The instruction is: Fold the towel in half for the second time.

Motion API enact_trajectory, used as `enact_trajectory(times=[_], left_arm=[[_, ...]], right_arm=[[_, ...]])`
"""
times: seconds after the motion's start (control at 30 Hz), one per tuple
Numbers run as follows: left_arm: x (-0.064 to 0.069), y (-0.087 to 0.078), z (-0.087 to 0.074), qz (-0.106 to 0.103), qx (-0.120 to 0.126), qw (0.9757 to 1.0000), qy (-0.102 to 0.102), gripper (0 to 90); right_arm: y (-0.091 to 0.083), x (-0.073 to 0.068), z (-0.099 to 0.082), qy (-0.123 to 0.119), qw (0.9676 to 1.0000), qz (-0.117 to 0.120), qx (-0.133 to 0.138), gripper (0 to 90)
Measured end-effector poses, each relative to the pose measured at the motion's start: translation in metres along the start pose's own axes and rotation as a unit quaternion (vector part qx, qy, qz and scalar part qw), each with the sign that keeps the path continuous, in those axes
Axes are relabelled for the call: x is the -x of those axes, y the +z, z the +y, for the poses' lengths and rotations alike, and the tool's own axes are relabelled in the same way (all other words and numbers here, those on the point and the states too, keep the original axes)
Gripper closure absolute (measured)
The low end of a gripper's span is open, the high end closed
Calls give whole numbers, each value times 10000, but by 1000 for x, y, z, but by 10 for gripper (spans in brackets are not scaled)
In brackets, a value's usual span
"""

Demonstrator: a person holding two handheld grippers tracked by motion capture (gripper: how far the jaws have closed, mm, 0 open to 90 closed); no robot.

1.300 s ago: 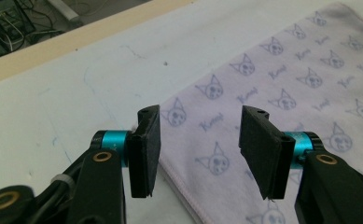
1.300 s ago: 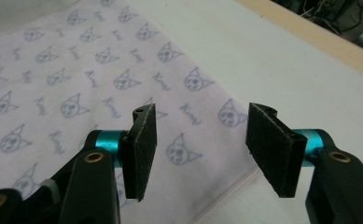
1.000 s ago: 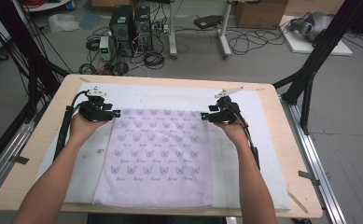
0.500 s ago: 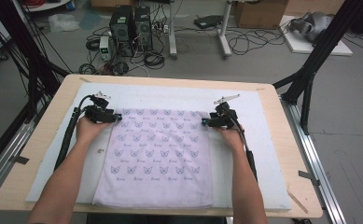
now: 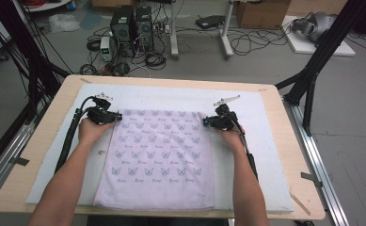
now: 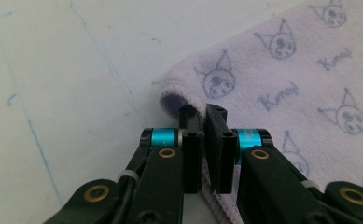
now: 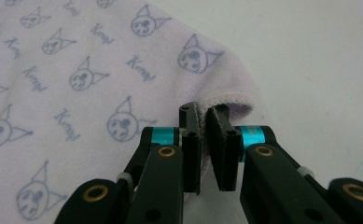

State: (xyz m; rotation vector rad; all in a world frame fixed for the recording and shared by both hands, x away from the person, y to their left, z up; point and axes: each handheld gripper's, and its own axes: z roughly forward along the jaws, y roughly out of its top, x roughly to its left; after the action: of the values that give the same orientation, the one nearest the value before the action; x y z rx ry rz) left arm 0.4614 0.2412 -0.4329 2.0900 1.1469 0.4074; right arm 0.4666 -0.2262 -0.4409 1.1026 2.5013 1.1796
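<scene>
The pale lilac terry towel printed with small grey cat faces (image 5: 158, 157) lies flat on the white padded mat (image 5: 265, 141) that covers the light wooden table (image 5: 49, 117), its near edge close to the person's side and its far edge running between the two grippers.

**Grip state.** The left gripper (image 6: 203, 112) has just been closing and now pinches the far left corner of the towel; the hemmed edge bulges up in a small loop just past the jaws. The right gripper (image 7: 204, 112) has likewise just been closing and is clamped on the far right corner, with the hem folded between its pads. In the high view the left gripper (image 5: 117, 116) and right gripper (image 5: 204, 123) sit at the two far corners, well apart.

**Procedure for the step in hand, judged to be lifting the far edge for a fold:**

1. Confirm that each jaw pair holds the hem itself. How many layers each pair has caught cannot be read from the close views, so assume the bite may be shallow.
2. Raise both corners together and level, keeping the far edge taut between them.
3. Carry that edge toward the near edge in one even arc, so that the cloth does not drag or crease.
4. Lay corner on corner before releasing.

**Caution.** Uneven lift will skew the fold line.
</scene>
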Motion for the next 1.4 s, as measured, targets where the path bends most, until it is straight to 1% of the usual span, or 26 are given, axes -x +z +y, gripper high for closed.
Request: enact_trajectory(times=[0.03,0.13,0.2,0.23,0.27,0.3,0.37,0.43,0.47,0.5,0.53,0.57,0.63,0.73,0.8,0.87,0.9,0.93,0.97,1.0,1.07,1.1,1.17,1.23,1.3,1.4], left_arm=[[1,-2,1,-6,68,10000,8,851],[3,-12,5,-18,249,9996,133,852],[6,-22,7,-58,416,9989,213,852],[7,-28,9,-101,513,9983,247,852],[10,-34,10,-110,593,9977,321,851],[12,-41,12,-121,632,9970,432,852],[18,-56,12,-152,851,9946,580,852],[22,-71,8,-186,1023,9926,631,851],[25,-78,5,-216,1088,9914,693,851],[27,-84,0,-225,1146,9904,743,851],[30,-91,-5,-216,1211,9893,787,851],[32,-97,-11,-256,1279,9882,806,851],[37,-107,-26,-325,1356,9863,886,850],[44,-116,-51,-492,1374,9850,916,850],[51,-118,-69,-591,1291,9852,964,850],[58,-117,-85,-712,1132,9859,1004,846],[60,-117,-92,-756,1048,9861,1048,838],[61,-116,-98,-808,990,9865,1021,822],[62,-116,-102,-825,926,9872,1000,786],[62,-116,-104,-818,899,9877,982,746],[61,-117,-106,-762,811,9885,1020,710],[61,-118,-105,-750,768,9891,1009,672],[60,-120,-101,-759,762,9889,1025,618],[59,-124,-95,-794,821,9883,1007,555],[59,-125,-88,-845,833,9880,989,495],[60,-120,-80,-937,784,9879,960,434]], right_arm=[[-3,0,1,-35,10000,-25,32,842],[-15,-4,6,-105,9996,4,256,844],[-24,-8,11,-241,9990,47,362,844],[-30,-10,13,-313,9986,64,427,844],[-35,-13,15,-307,9982,103,496,844],[-41,-17,16,-355,9977,152,554,844],[-53,-24,18,-517,9965,206,620,844],[-65,-32,19,-614,9950,307,723,844],[-71,-37,19,-651,9942,350,784,845],[-77,-42,19,-783,9927,391,831,844],[-84,-48,18,-861,9919,414,837,845],[-89,-53,15,-909,9910,466,869,844],[-97,-62,6,-995,9902,529,827,844],[-103,-72,-14,-1013,9904,667,661,842],[-102,-79,-29,-992,9904,752,605,840],[-99,-87,-41,-1029,9903,803,486,837],[-98,-90,-48,-1047,9898,838,484,834],[-97,-91,-53,-1027,9898,873,458,825],[-96,-93,-57,-1009,9904,886,339,799],[-95,-94,-60,-983,9908,893,262,748],[-96,-93,-63,-919,9909,944,261,677],[-98,-93,-63,-907,9909,952,301,649],[-102,-92,-59,-904,9917,829,373,594],[-105,-92,-54,-943,9914,801,421,563],[-104,-91,-48,-961,9920,695,438,528],[-99,-88,-42,-919,9923,678,473,503]])
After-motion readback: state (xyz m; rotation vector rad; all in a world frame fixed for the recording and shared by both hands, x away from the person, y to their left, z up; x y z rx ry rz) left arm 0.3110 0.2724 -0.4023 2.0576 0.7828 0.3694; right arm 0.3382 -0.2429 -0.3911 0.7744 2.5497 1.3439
